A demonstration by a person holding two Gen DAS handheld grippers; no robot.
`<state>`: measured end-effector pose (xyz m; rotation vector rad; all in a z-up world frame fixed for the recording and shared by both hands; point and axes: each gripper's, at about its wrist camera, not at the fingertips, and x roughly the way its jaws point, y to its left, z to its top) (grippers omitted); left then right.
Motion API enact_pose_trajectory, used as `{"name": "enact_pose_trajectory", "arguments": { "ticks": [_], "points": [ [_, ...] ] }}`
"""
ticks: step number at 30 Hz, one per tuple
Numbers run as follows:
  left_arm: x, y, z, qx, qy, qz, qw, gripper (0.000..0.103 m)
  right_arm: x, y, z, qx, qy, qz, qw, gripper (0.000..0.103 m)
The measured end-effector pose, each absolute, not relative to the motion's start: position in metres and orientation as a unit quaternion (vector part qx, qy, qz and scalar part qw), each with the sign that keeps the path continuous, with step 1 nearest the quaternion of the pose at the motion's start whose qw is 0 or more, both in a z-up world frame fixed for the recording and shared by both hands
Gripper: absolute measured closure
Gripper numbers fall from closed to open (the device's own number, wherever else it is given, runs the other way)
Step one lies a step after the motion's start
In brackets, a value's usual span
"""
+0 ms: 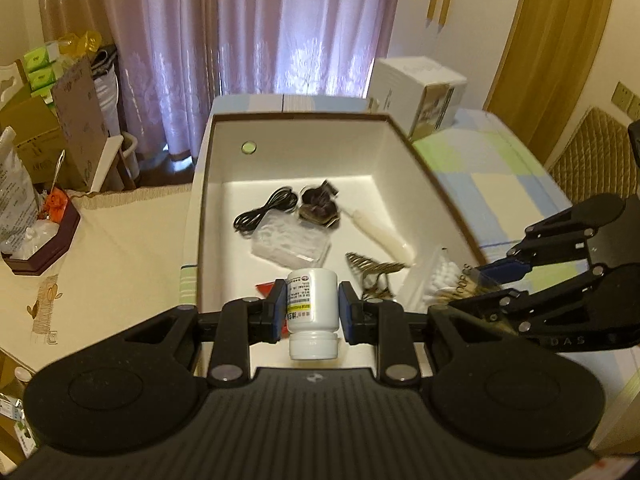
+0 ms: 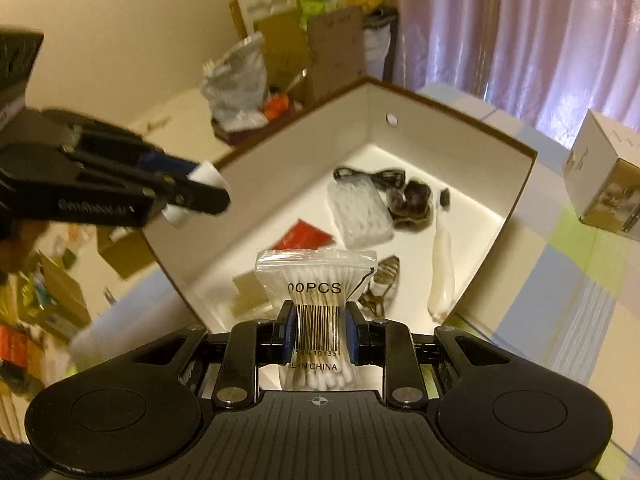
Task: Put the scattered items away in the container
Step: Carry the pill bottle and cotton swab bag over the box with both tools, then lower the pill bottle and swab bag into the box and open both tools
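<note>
A white pill bottle hangs cap down over the near edge of the open white box, with my left gripper shut on it. My right gripper is shut on a clear bag of cotton swabs above the box's near corner. Each view shows the other gripper at its side: the right gripper and the left gripper. Inside the box lie a black cable, a clear plastic case, a brown hair clip, a white handle, a gold clip and a red packet.
The box rests on a bed with a chequered sheet, and a white carton stands behind it. A table with a cream cloth at the left carries a dark tray of clutter. Cardboard boxes and curtains stand beyond.
</note>
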<state>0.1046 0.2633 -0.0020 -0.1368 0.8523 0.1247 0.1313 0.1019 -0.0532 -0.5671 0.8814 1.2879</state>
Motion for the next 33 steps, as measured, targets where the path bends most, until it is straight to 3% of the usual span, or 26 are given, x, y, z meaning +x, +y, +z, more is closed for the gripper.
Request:
{"name": "enact_pose_trajectory", "arguments": {
  "ticks": [13,26,31,33],
  "points": [
    [0.134,0.273,-0.040,-0.029,0.470,0.027,0.882,0.081,0.136,0.144,-0.099,-0.408,0.421,0.557,0.588,0.081],
    [0.143,0.277,-0.058,-0.016,0.494,0.029,0.869,0.081,0.133,0.154,-0.113,-0.467,0.408,0.556,0.553,0.080],
    [0.145,0.275,-0.059,-0.005,0.495,0.032,0.868,0.081,0.133,0.152,-0.109,-0.458,0.395,0.561,0.566,0.069],
    [0.147,0.275,-0.059,-0.002,0.495,0.033,0.868,0.081,0.135,0.152,-0.105,-0.453,0.386,0.560,0.576,0.052]
  ]
}}
